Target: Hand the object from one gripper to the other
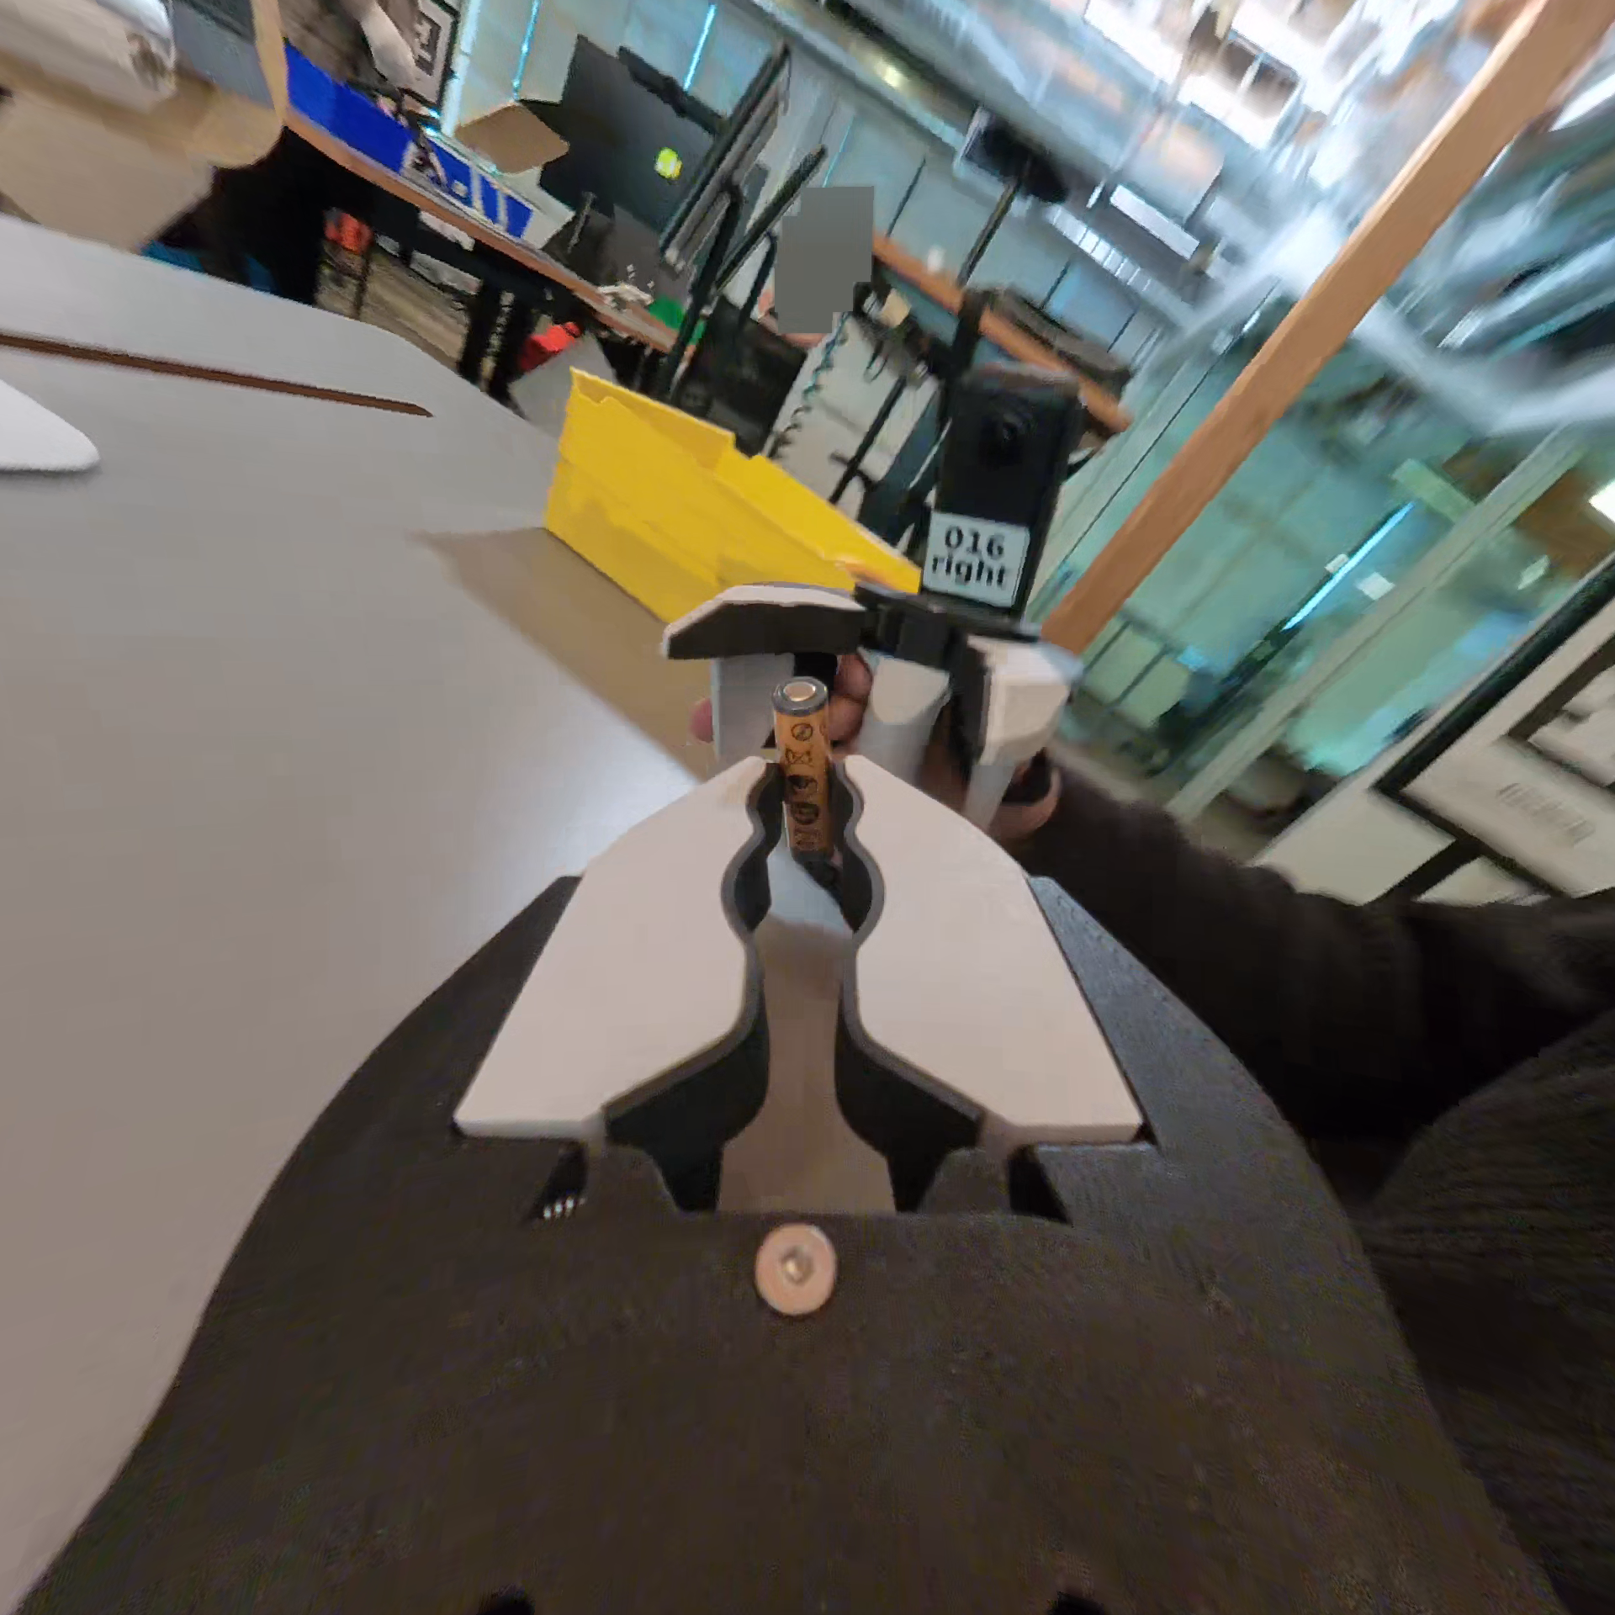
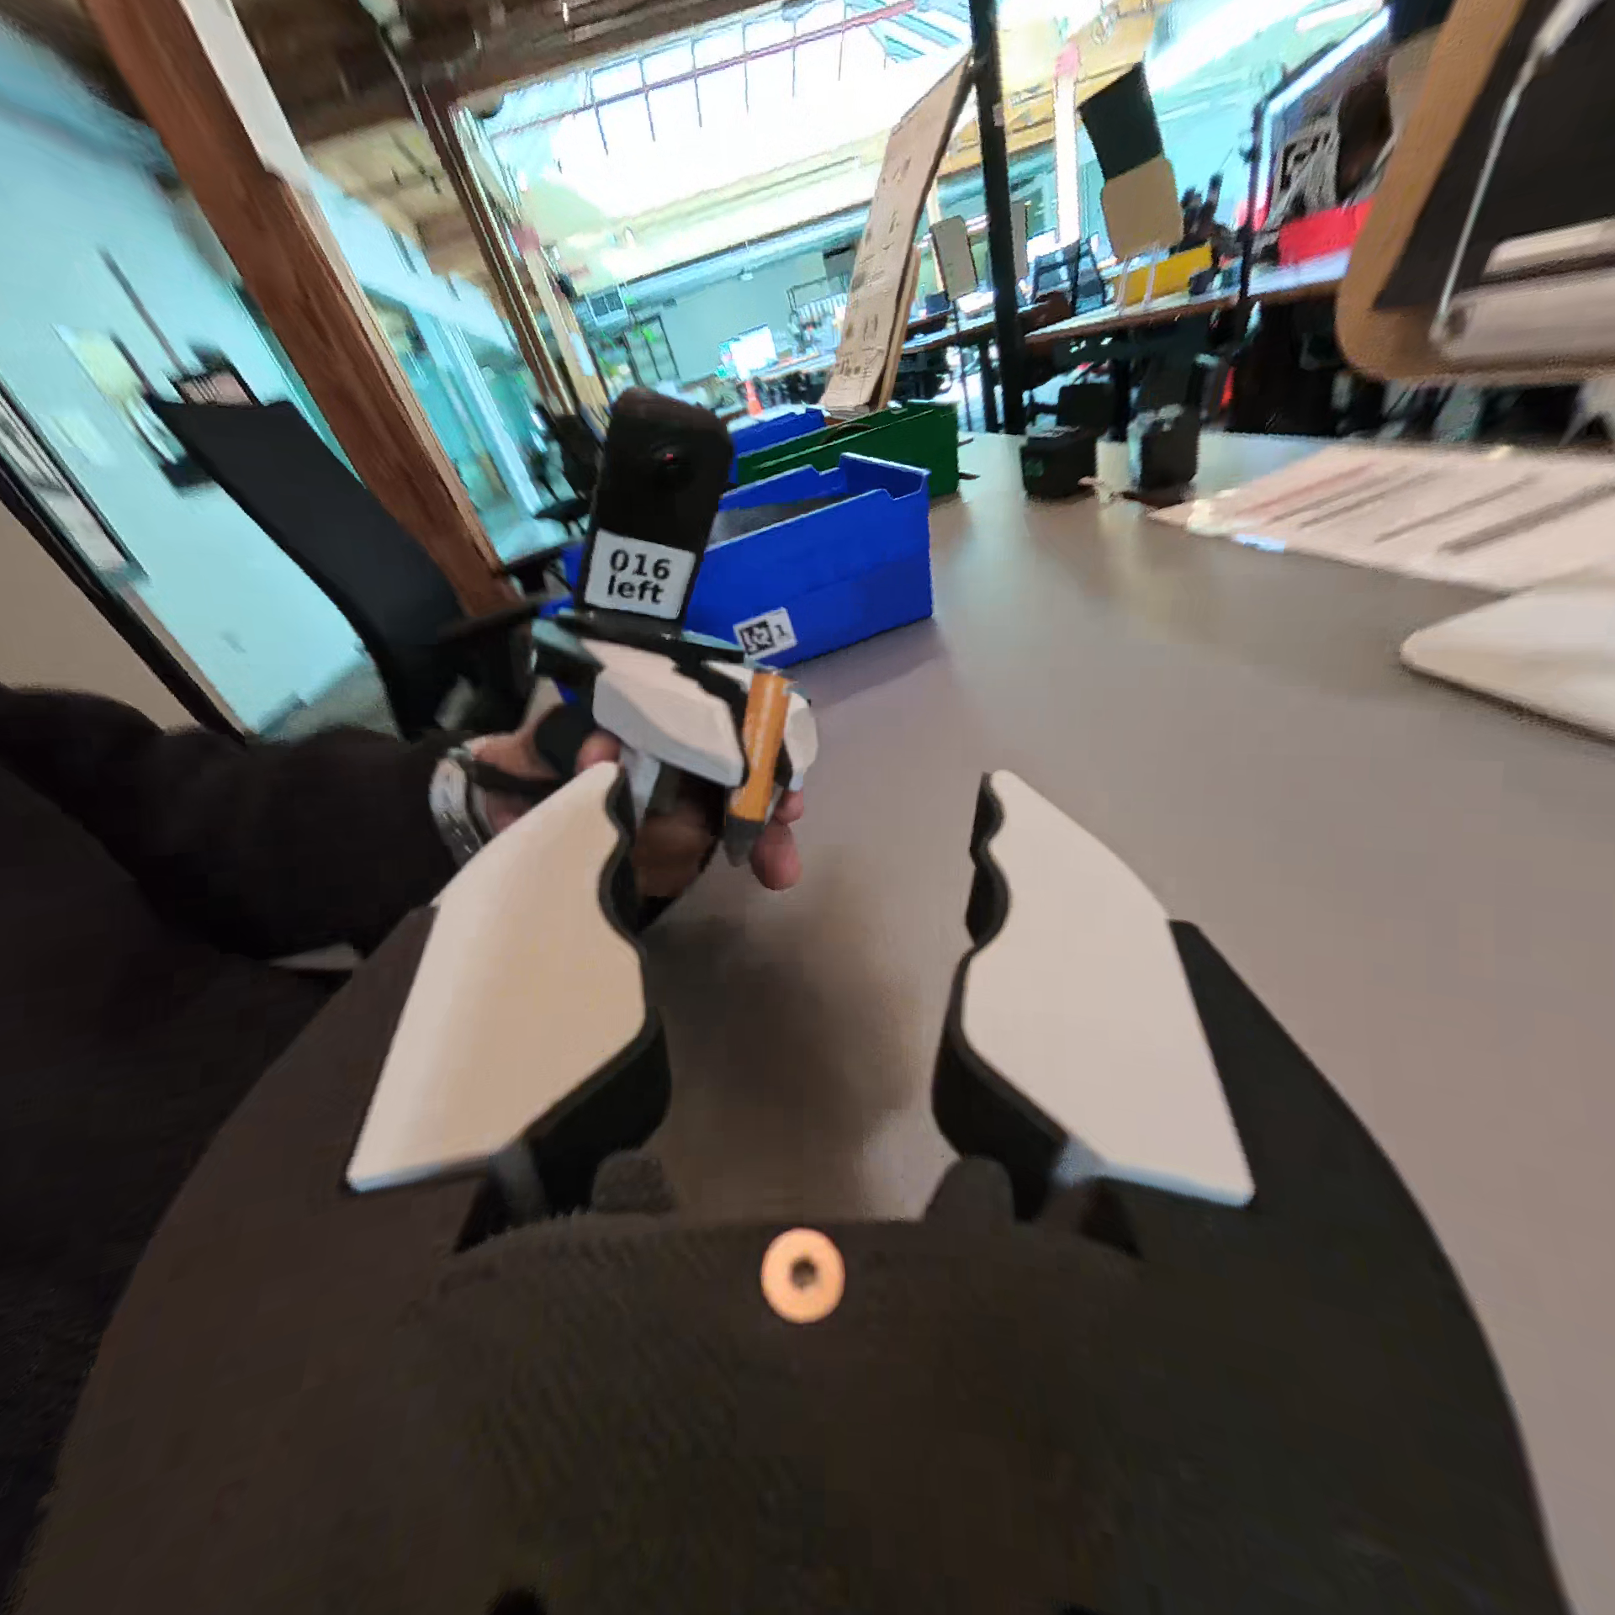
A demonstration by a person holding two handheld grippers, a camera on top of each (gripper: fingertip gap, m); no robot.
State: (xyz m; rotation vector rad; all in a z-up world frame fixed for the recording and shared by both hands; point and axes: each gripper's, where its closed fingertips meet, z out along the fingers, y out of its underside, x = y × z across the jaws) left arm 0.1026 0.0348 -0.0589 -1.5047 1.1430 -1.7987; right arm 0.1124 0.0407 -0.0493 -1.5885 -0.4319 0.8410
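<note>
Left gripper [image 1: 800, 778]: nearest in the left wrist view, held above the grey table [image 1: 262, 612]; its white fingers [image 1: 638, 944] are drawn narrow and clamp the battery between their tips.
Battery [image 1: 802, 769]: a copper-and-black cylinder, roughly upright in that grip, its metal end cap on top and its lower black end below the fingertips; it is in the air over the table, not resting on it.
Battery from the other side [image 2: 762, 743]: in the right wrist view it leans slightly, gripped at mid-length, with its dark end pointing down past a fingertip of the hand beneath.
Left hand [image 2: 699, 821]: wrapped under the left gripper's handle, a dark sleeve running back from it, a watch at the wrist.
Right gripper [image 2: 800, 817]: over the table, facing the battery, its two white fingers [image 2: 1075, 987] spread wide with nothing between them; it is near the battery but apart from it.
Right hand [image 1: 852, 699]: just behind the battery in the left wrist view, curled round the right gripper's handle, arm in a dark sleeve.
Yellow bin [image 1: 699, 516]: on the table beyond the battery.
Blue bin [image 2: 813, 551]: on the table beyond the battery in the right wrist view, a green bin [image 2: 874, 441] behind it.
White object [image 2: 1521, 655]: on the table, well to the right of the battery.
</note>
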